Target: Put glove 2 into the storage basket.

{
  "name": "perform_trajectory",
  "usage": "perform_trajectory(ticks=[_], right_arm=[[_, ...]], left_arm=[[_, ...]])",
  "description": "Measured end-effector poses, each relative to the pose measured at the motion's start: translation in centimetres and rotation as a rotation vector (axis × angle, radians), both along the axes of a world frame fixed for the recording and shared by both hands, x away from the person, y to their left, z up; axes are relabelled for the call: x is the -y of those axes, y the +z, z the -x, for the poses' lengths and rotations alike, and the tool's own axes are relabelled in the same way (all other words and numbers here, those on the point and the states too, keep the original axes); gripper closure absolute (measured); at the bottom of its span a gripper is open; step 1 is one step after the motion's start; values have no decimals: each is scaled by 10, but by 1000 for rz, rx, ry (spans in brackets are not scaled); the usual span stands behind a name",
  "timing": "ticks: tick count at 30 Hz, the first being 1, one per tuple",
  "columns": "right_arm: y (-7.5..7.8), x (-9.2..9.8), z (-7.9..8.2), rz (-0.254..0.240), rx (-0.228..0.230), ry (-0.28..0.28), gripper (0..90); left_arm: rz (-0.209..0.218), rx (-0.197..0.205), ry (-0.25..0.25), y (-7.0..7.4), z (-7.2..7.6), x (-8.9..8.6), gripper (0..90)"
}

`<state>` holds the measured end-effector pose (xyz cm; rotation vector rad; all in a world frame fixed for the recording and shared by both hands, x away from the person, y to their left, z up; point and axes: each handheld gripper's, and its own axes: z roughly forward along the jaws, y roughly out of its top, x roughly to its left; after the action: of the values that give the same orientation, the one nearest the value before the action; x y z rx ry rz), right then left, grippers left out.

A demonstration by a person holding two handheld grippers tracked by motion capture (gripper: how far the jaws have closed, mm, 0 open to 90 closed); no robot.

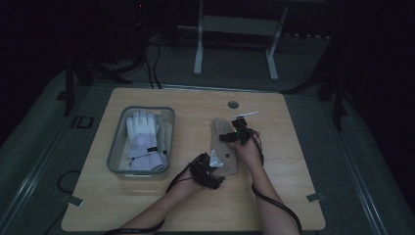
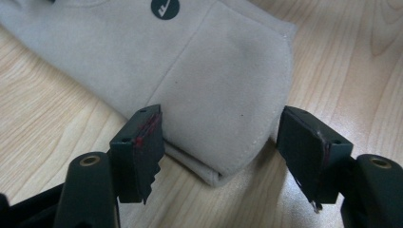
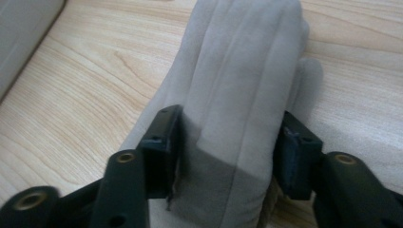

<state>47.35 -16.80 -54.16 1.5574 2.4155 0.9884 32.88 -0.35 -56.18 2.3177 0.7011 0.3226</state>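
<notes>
Lying flat on the wooden table (image 1: 284, 196), the beige glove (image 1: 222, 147) sits right of the grey bin (image 1: 115, 147). Right gripper (image 3: 228, 142) clamps its finger end. Left gripper (image 2: 218, 142) straddles the cuff corner, jaws apart, pads not pressing.

A beige suede glove (image 1: 222, 147) lies on the light wooden surface (image 1: 284, 196), right of the grey plastic bin (image 1: 117, 147) holding a white fabric glove (image 1: 142, 132).

Right gripper (image 3: 227, 156) pads pressed on beige glove (image 3: 242, 80) — its fingers bunched, wooden table (image 3: 85, 90) beneath
</notes>
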Motion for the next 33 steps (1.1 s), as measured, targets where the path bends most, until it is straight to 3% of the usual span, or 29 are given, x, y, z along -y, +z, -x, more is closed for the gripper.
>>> perform_trajectory(ticks=[4,6,8,10,13,23,33], right_arm=[[0,1,0,-12,-4,5,588],[0,2,0,-22,-12,3,617],[-1,3,0,-30,-12,-1,641],[0,3,1,-38,-11,-5,677],[1,4,3,-51,-5,-18,721],[16,5,7,-105,2,-9,746],[52,1,13,-144,67,6,746]], left_arm=[[-17,12,5,3,-3,2,462],[-28,26,2,4,-5,3,570],[-47,51,8,4,-6,3,733],[-44,47,20,4,-6,4,781],[-23,28,35,5,-6,2,802],[-7,52,34,22,4,-3,811],[0,98,43,50,8,-12,811]])
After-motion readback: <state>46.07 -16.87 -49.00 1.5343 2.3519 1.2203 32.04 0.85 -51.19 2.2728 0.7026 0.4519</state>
